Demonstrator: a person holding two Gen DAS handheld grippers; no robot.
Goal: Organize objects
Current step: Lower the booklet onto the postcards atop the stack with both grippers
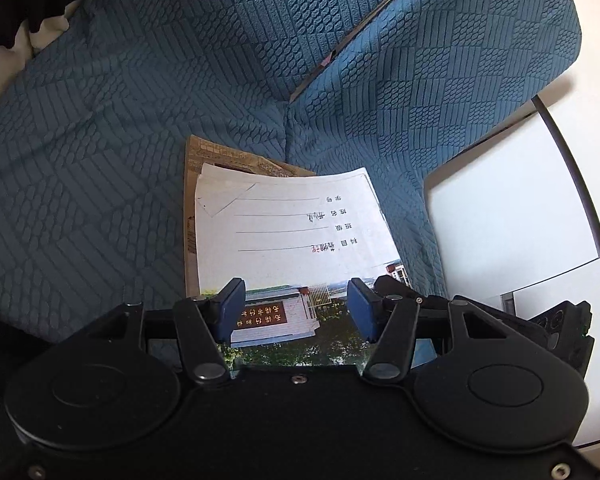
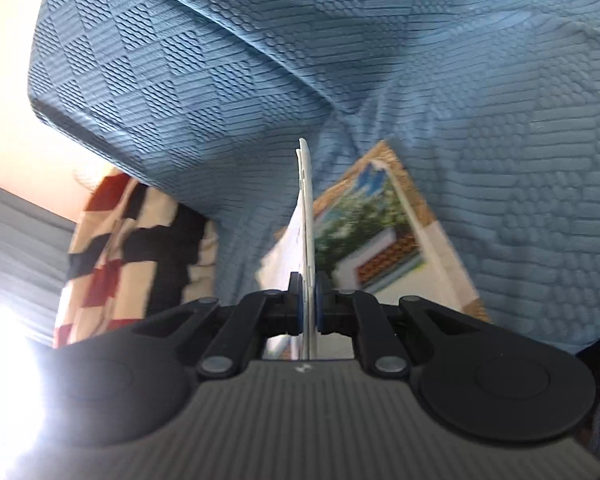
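Right gripper (image 2: pixel 308 300): fingers clamped on the edge of a thin white exercise book (image 2: pixel 306 200), held edge-on above the blue textured sofa cushion (image 2: pixel 500 160). Left gripper (image 1: pixel 296 312): fingers apart, gripping nothing, over the book's photo-printed cover (image 1: pixel 292 220), which overlaps a brown patterned book (image 1: pixel 204 152) on that cushion.

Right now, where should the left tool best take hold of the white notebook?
Grip the notebook's near edge, coming low from the front: it lies flat on a brown book, and the open left tool already straddles that end.
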